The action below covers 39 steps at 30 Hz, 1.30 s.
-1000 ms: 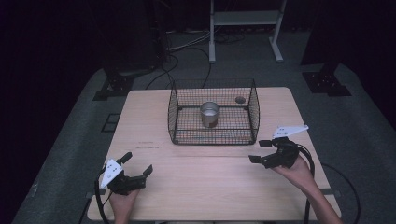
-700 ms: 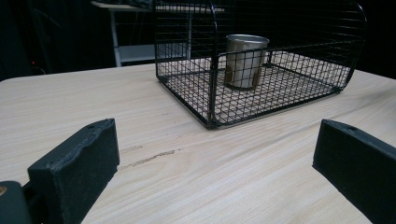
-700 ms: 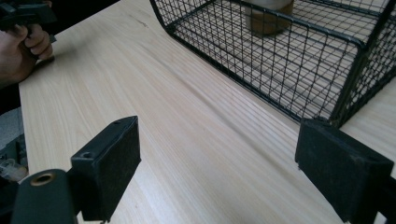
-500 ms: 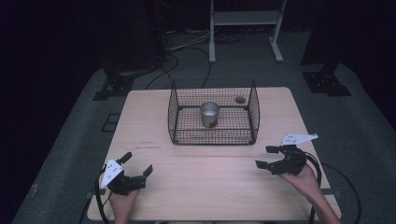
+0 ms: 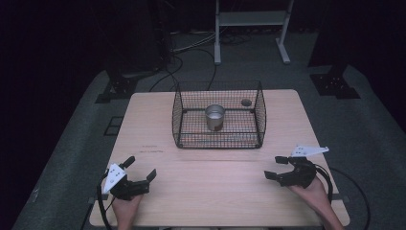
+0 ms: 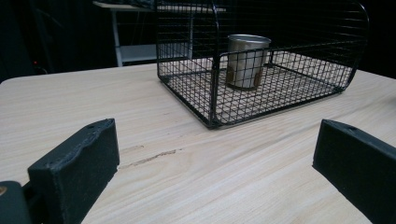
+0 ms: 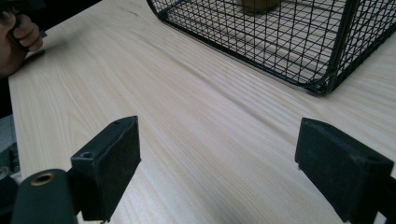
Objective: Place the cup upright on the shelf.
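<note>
Down at the near left corner of the pale wooden counter [image 5: 143,124], the person's left hand [image 5: 125,208] holds the left gripper [image 5: 142,169] low over the wood, its fingers [image 6: 74,163] spread wide and released, with nothing between them. In the left gripper view those fingers frame bare wood grain and a thin dark scuff mark [image 6: 148,158] on the counter just ahead of them, and farther off the near corner of the wire basket [image 5: 218,142]. The black basket stands in the middle of the counter toward its far side, well apart from both grippers. Inside it, upright on the mesh floor and roughly central, is a metal cup [image 5: 215,117], open at the top; the left gripper view shows the cup [image 6: 246,60] behind the basket's near wall [image 6: 187,56]. A small dark round thing [image 5: 246,102] lies at the basket's far right corner, though I cannot tell whether it is inside or just behind the wire. On the near right side of the counter, the right hand [image 5: 311,191] holds the right gripper [image 5: 276,167] with its grey plate on top, fingers [image 7: 109,163] likewise wide apart and holding nothing, pointed leftward across the wood. The right gripper view looks over bare counter to the basket's corner [image 7: 322,86] and the other hand [image 7: 18,39] at the far edge.
</note>
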Each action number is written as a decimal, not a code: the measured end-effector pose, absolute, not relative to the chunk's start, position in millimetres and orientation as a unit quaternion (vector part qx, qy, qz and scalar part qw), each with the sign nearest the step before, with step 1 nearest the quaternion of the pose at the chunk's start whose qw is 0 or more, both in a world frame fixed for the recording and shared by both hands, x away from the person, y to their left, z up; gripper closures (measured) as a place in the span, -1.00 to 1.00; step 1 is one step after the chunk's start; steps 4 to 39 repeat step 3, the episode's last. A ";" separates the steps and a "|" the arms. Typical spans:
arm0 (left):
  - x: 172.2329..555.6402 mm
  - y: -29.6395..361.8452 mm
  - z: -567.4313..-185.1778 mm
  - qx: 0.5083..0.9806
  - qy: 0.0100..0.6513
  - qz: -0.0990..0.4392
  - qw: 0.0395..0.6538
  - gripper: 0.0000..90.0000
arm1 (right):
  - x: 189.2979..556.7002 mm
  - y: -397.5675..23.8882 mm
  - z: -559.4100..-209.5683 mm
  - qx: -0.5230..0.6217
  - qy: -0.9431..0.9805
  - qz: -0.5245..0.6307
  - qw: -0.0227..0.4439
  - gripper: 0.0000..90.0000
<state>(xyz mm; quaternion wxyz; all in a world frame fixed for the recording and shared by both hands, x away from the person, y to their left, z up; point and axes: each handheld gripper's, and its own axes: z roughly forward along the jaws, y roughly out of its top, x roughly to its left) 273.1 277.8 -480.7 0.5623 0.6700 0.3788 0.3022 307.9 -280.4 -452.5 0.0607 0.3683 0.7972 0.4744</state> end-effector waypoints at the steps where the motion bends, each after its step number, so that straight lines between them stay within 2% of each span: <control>1: 273.3 277.7 -480.6 0.670 0.380 0.303 0.561 -1.00 | 307.4 -280.6 -453.1 0.368 0.797 0.474 0.063 -0.71; 39: 273.5 277.5 -480.7 0.670 0.380 0.303 0.561 -1.00 | 306.2 -281.1 -453.9 0.368 0.795 0.478 0.064 -0.71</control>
